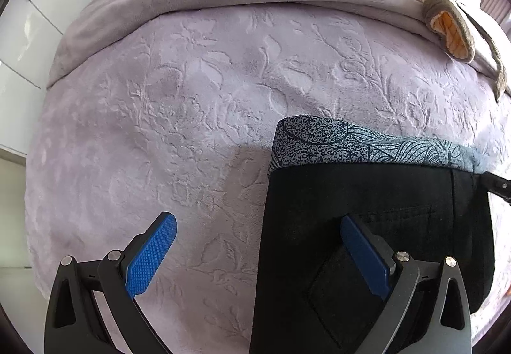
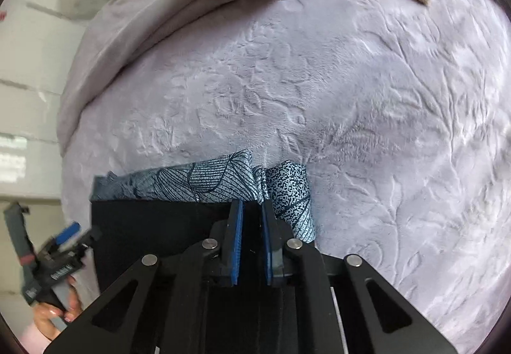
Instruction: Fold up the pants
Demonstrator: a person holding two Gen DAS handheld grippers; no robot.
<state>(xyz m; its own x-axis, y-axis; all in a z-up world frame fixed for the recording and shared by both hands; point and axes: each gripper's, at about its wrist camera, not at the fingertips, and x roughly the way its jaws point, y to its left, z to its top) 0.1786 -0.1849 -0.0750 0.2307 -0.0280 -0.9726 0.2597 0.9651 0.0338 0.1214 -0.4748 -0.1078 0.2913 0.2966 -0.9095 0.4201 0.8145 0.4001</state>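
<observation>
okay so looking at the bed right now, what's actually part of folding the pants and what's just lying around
Part of the job:
black pants
patterned blue-grey fabric along their far edge
left gripper, open
right gripper, closed on the pants' edge

Just lying about:
grey and cream striped garment at the far side
lilac embossed blanket

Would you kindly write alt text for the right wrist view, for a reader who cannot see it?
The right gripper is nearly shut over the top edge of folded black pants, which lie on a lilac embossed bedspread with a blue patterned cloth showing just beyond them. At the far left a hand holds the left gripper.
</observation>
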